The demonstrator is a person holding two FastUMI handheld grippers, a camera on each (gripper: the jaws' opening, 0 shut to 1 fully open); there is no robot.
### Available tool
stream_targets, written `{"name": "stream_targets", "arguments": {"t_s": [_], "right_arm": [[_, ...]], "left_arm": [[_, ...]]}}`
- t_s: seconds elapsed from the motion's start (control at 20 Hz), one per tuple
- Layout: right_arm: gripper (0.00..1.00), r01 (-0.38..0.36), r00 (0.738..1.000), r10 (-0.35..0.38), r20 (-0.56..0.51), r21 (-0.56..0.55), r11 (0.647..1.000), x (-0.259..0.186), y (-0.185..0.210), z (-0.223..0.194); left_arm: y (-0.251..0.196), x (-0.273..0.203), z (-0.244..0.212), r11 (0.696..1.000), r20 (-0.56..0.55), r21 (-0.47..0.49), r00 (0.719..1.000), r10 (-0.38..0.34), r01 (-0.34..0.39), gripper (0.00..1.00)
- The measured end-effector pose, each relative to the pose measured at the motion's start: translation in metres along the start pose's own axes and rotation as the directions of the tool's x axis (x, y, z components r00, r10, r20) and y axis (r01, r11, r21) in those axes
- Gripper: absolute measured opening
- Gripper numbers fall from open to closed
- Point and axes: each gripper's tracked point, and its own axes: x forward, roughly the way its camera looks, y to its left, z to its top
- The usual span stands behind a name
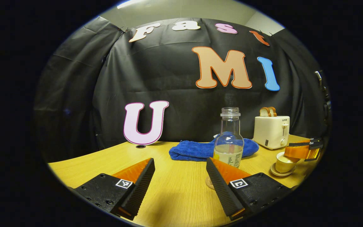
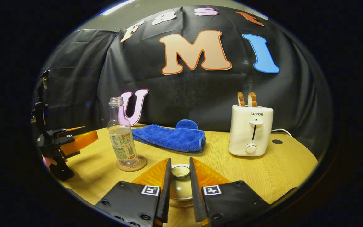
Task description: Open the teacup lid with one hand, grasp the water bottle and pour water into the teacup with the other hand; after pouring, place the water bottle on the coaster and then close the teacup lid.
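standing upright on a round coaster (image 2: pixel 135 164), the water bottle (image 2: pixel 121 135) has no cap and holds a little water in its lower part. it sits toward the left of the wooden table (image 2: pixel 282 167) in the right gripper view, with a crumpled blue towel (image 2: pixel 172 136) lying just behind and to its right.

left gripper (image 1: pixel 180 176): jaws spread wide, nothing between them, bare tabletop showing in the gap. the bottle (image 1: pixel 229 142) stands just ahead of its right-hand finger, apart from it. in the right gripper view this same gripper (image 2: pixel 74 140) sits off to the left of the bottle, near it but not touching.

right gripper (image 2: pixel 180 186): jaws drawn close around the knob of the teacup lid (image 2: pixel 180 179), one finger on each side. whether both fingers press on the knob cannot be told. the lid looks seated on the cup, which sits on a saucer near the table's front edge.

in the left gripper view the teacup (image 1: pixel 285 162) sits on its saucer (image 1: pixel 281 172) at the right, with the right gripper (image 1: pixel 304 150) reaching over its top.

a white toaster (image 2: pixel 250 130) with two slices of bread (image 2: pixel 246 99) standing in its slots sits at the back right of the table, well apart from the cup, its cord trailing off to the right. the towel lies between the toaster and the bottle.
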Motion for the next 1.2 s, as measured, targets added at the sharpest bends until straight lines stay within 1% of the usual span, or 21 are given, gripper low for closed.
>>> {"name": "stream_targets", "arguments": {"t_s": [0.05,0.15,0.25,0.4,0.5,0.55,0.6,0.65,0.7,0.8,0.95,1.1,1.15,1.2], "right_arm": [[0.36,-0.004,1.000,0.004,0.000,0.001,1.000,0.000,0.001,-0.001],[0.51,-0.031,1.000,0.031,0.004,-0.002,1.000,-0.004,0.010,0.000],[0.65,-0.024,0.999,0.025,0.032,-0.026,0.999,-0.008,0.010,0.005],[0.83,0.001,0.994,-0.001,0.107,-0.005,1.000,-0.021,0.007,0.015],[0.85,0.029,0.986,-0.029,0.167,0.007,1.000,-0.032,0.002,0.024],[0.87,0.046,0.983,-0.044,0.176,-0.006,0.999,-0.035,0.000,0.024],[0.86,0.056,0.983,-0.056,0.174,0.005,0.998,-0.040,-0.002,0.021],[0.88,0.074,0.982,-0.073,0.177,0.003,0.997,-0.044,-0.004,0.020],[0.89,0.100,0.979,-0.100,0.180,0.008,0.995,-0.048,-0.008,0.021],[0.87,0.170,0.968,-0.171,0.183,0.018,0.985,-0.060,-0.020,0.020],[0.88,0.318,0.929,-0.320,0.185,0.041,0.947,-0.083,-0.047,0.019],[0.88,0.415,0.889,-0.418,0.185,0.057,0.908,-0.098,-0.064,0.017],[0.86,0.446,0.874,-0.450,0.184,0.062,0.893,-0.104,-0.070,0.017],[0.88,0.474,0.859,-0.478,0.184,0.067,0.878,-0.109,-0.075,0.016]], "left_arm": [[0.000,0.000,-0.001,1.000,0.000,0.000,1.000,0.000,0.000,0.95],[0.000,-0.001,0.000,1.000,0.000,0.000,1.000,0.001,-0.001,0.95],[0.000,-0.002,0.000,1.000,0.000,0.000,1.000,0.001,-0.001,0.95],[0.000,-0.001,0.000,1.000,0.000,0.000,1.000,0.001,-0.001,0.95],[-0.001,-0.001,0.000,1.000,0.001,0.000,1.000,0.001,-0.001,0.95],[0.000,-0.001,0.000,1.000,0.001,0.000,1.000,0.001,-0.001,0.95],[0.000,-0.002,-0.001,1.000,0.001,0.000,1.000,0.001,-0.001,0.95],[0.000,-0.002,-0.001,1.000,0.001,0.000,1.000,0.002,-0.002,0.95],[0.000,-0.002,0.000,1.000,0.002,0.000,1.000,0.002,-0.002,0.95],[0.000,-0.002,0.000,1.000,0.002,0.000,1.000,0.002,-0.002,0.95],[0.002,-0.002,-0.001,1.000,0.000,-0.001,1.000,0.012,-0.012,0.94],[0.005,-0.006,-0.002,1.000,-0.005,-0.003,1.000,0.030,-0.030,0.94],[0.007,-0.008,-0.002,0.999,-0.005,-0.004,0.999,0.035,-0.035,0.95],[0.008,-0.010,-0.002,0.999,-0.006,-0.004,0.999,0.042,-0.042,0.95]]}}
